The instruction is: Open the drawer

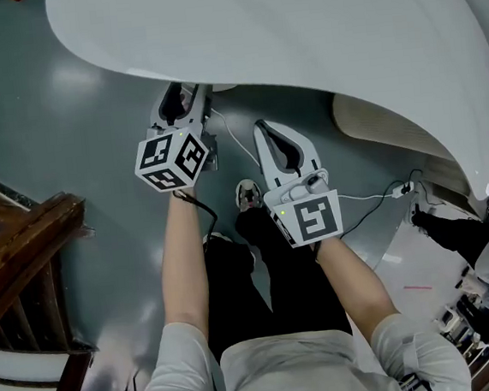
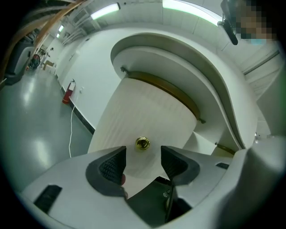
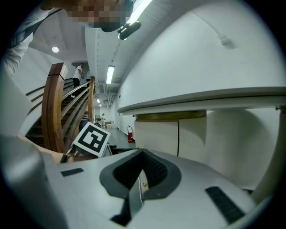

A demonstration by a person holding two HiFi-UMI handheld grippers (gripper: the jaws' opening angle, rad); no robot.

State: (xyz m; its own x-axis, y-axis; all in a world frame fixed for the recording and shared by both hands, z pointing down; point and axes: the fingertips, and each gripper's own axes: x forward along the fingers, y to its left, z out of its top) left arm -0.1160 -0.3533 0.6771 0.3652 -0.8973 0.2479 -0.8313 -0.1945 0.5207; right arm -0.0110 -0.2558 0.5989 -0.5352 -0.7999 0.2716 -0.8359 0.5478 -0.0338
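Head view: a glossy grey floor [image 1: 64, 104] runs under a white curved desk [image 1: 297, 30] that fills the top of the frame. A dark wooden stair rail [image 1: 26, 246] sits at lower left. Both bare forearms reach forward, with the left claw [image 1: 182, 102] at the desk's edge and the right claw [image 1: 273, 136] lower and to its right.

Left gripper view: the left claw stands wide open and empty. Its black ribbed pads [image 2: 111, 164] sit either side of, and short of, the small brass knob [image 2: 142, 143] on the cream, finely ribbed, curved drawer [image 2: 147, 107] at centre.

Right gripper view: the right claw is closed, pads together, gripping nothing.
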